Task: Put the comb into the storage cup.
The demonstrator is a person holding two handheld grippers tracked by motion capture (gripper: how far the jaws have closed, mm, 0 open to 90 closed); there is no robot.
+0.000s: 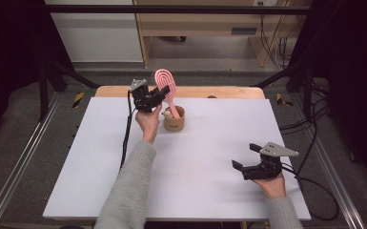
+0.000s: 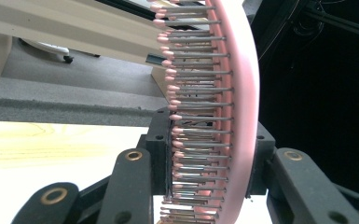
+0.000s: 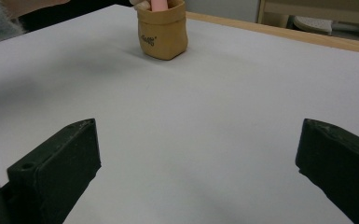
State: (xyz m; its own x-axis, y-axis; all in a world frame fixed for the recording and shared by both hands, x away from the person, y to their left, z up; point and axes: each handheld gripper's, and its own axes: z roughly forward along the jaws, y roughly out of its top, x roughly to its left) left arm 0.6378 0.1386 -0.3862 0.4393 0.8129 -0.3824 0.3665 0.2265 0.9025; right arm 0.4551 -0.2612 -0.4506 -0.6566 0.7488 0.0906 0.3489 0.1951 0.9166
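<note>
High view showed a white table point(image 1: 195, 181) with a wooden strip along its far edge, two forearms in grey sleeves reaching in from the near side. At the far middle of the table stood a small tan pouch point(image 1: 174, 120), upright and open at the top, with something pale tucked inside it. A pink hairbrush point(image 1: 165, 84) rose from that pouch, handle down inside it, head up and leaning slightly to the left. The left gripper point(image 1: 158, 97) was clamped on the brush just below its head, to the left of and above the pouch, the hand point(image 1: 147, 121) beneath it. Left gripper view put the brush point(image 2: 224, 116) edge-on between the two black jaws, its pink back against the right-hand jaw and its grey, pink-tipped pins pointing towards the left-hand one. The right gripper point(image 1: 246, 156) sat well apart, near the table's right front corner, its jaws spread wide and holding nothing, the right hand point(image 1: 271, 185) behind it. Right gripper view looked across bare table point(image 3: 214, 130) between those parted jaws to the pouch point(image 3: 162, 31) in the distance, the brush's pink handle point(image 3: 160, 4) standing in its mouth
</note>
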